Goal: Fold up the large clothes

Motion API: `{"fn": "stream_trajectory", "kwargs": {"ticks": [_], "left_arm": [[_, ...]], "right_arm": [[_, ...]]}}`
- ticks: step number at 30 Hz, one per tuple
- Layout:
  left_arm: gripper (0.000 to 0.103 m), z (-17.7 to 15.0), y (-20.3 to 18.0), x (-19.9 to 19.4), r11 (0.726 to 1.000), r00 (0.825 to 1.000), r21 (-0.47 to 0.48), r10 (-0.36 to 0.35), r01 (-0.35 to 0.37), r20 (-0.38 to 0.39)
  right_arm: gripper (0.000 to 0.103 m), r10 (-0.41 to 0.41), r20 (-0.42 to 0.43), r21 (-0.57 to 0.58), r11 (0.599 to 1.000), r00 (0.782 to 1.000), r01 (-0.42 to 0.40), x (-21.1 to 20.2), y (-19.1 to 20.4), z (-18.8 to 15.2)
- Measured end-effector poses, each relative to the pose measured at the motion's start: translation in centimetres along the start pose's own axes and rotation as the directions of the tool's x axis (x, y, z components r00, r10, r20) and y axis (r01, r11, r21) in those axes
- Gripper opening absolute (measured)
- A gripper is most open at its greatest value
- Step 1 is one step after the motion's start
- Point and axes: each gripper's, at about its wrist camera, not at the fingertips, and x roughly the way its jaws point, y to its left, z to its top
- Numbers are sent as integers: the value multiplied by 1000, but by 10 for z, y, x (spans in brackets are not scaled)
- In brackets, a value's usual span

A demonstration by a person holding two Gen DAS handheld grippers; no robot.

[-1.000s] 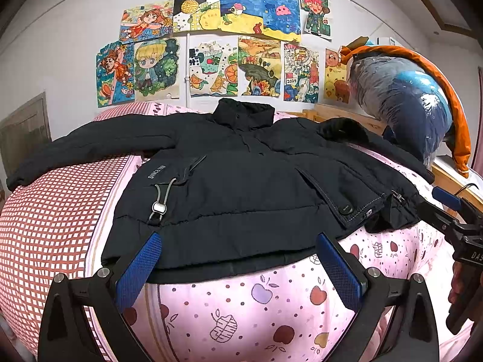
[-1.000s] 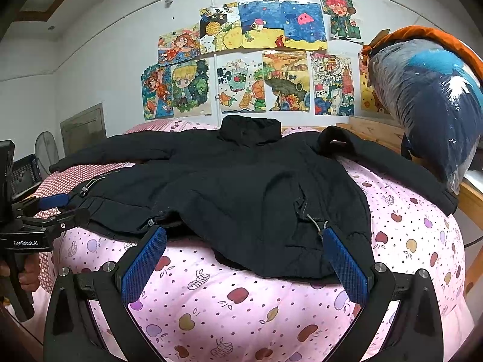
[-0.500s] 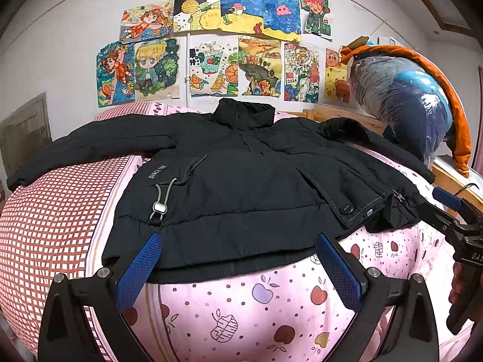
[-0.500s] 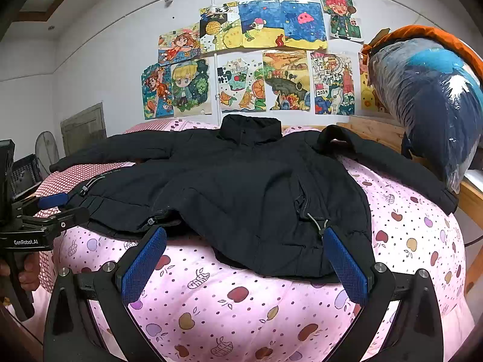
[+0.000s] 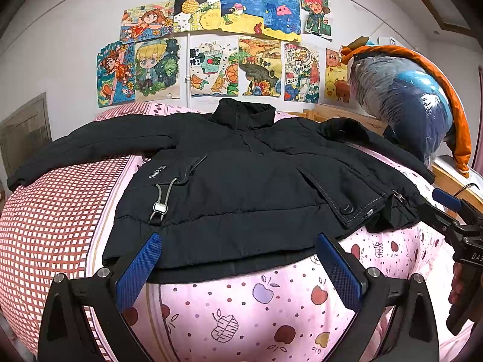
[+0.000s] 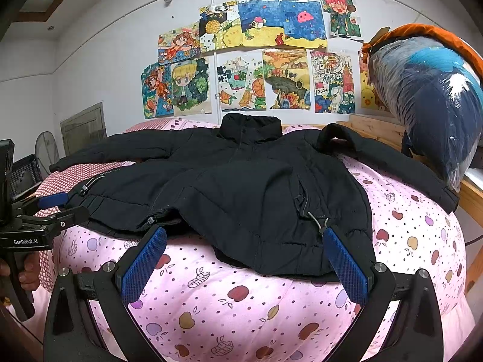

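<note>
A black padded jacket [image 5: 241, 187] lies front up on the bed, sleeves spread to both sides, collar toward the wall. It also shows in the right wrist view [image 6: 256, 187]. My left gripper [image 5: 238, 262] is open, just short of the jacket's hem near its left side. My right gripper [image 6: 244, 259] is open, just short of the hem near its right side. Each gripper shows at the edge of the other's view, the right gripper [image 5: 446, 208] at the right and the left gripper [image 6: 54, 205] at the left, both open and empty.
The bed has a pink apple-print quilt [image 5: 256, 307] and a red checked cover [image 5: 45, 226] on the left. A plastic-wrapped blue and orange bundle [image 5: 416, 102] sits on a wooden frame at the right. Drawings [image 5: 235, 48] hang on the wall. A fan [image 6: 46, 154] stands at the left.
</note>
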Motion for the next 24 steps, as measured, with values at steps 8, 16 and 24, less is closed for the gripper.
{"fn": "stream_trajectory", "kwargs": {"ticks": [8,16,24], "left_arm": [[103,0,-1,0,1000,1000,0,0,0,1],[103,0,0,0,1000,1000,1,1,-1,0],[103,0,0,-1,1000,1000,4,6,-6,-1]], "right_arm": [[102,-2,0,-1,1000,1000,2,0,0,-1],[102,-6,-2,-6,1000,1000,6,1,0,0],[102,-10,-5,-5,1000,1000,10,3,-1,-2]]}}
